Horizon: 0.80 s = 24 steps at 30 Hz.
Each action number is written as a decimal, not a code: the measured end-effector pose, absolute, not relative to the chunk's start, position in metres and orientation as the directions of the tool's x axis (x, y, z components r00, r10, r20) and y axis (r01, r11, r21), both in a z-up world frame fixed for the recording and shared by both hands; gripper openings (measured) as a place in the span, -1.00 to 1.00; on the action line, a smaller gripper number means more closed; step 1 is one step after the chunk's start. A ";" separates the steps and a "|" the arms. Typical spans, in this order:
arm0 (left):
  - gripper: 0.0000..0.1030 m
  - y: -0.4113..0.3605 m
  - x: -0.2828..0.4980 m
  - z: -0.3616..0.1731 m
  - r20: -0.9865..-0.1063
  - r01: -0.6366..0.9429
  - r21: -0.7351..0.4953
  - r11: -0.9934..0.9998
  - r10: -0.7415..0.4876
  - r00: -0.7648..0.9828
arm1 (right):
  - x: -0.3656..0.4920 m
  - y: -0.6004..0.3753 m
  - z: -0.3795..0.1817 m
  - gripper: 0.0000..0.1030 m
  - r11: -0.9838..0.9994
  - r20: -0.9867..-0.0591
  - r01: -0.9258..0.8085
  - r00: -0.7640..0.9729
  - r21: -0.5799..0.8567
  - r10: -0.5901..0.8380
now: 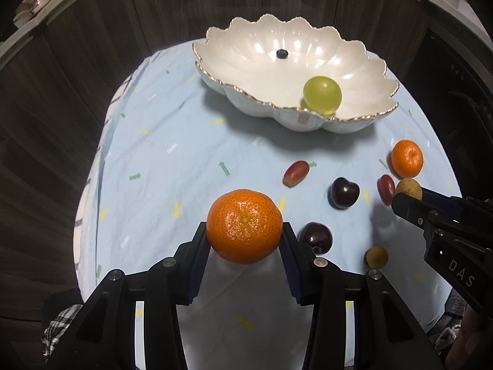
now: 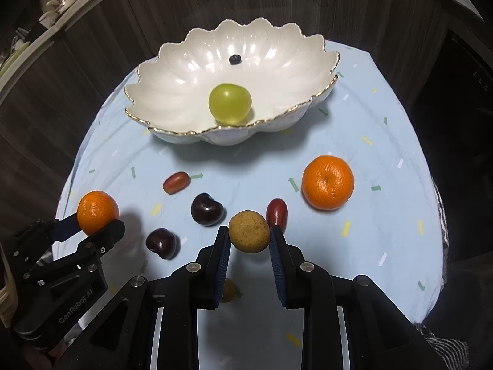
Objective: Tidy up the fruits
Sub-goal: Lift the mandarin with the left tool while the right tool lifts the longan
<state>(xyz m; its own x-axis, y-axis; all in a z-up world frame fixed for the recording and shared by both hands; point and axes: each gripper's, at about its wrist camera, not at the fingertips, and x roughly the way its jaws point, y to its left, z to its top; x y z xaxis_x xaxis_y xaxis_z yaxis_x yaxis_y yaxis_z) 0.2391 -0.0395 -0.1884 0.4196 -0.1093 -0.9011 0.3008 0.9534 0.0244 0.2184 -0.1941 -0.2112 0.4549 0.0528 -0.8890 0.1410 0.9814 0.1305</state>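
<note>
Left wrist view: the scalloped, glossy white bowl (image 1: 295, 71) with gilt rim holds a green grape (image 1: 322, 95) and a blueberry (image 1: 282, 53). The left gripper (image 1: 244, 240) clamps a dimpled mandarin (image 1: 244, 225) above the pale-blue tabletop (image 1: 172, 141).

Right wrist view: the right gripper (image 2: 250, 240) pinches a round, rough tan fruit (image 2: 249, 231). Smooth cherries (image 2: 206, 209), red grapes (image 2: 175, 182) and a second mandarin (image 2: 327, 182) lie loose on the cloth.
</note>
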 end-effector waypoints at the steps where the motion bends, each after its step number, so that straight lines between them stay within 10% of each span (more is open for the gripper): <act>1: -0.14 -0.040 0.240 -0.186 -0.899 0.301 0.026 0.953 -0.110 0.423 | 0.218 -0.194 -0.210 -0.47 0.981 -0.887 0.142 0.459 0.132 0.053; 24: -0.14 -0.055 0.254 -0.144 -0.871 0.313 0.037 0.949 -0.124 0.476 | 0.224 -0.210 -0.164 -0.47 0.980 -0.839 0.155 0.544 0.121 0.018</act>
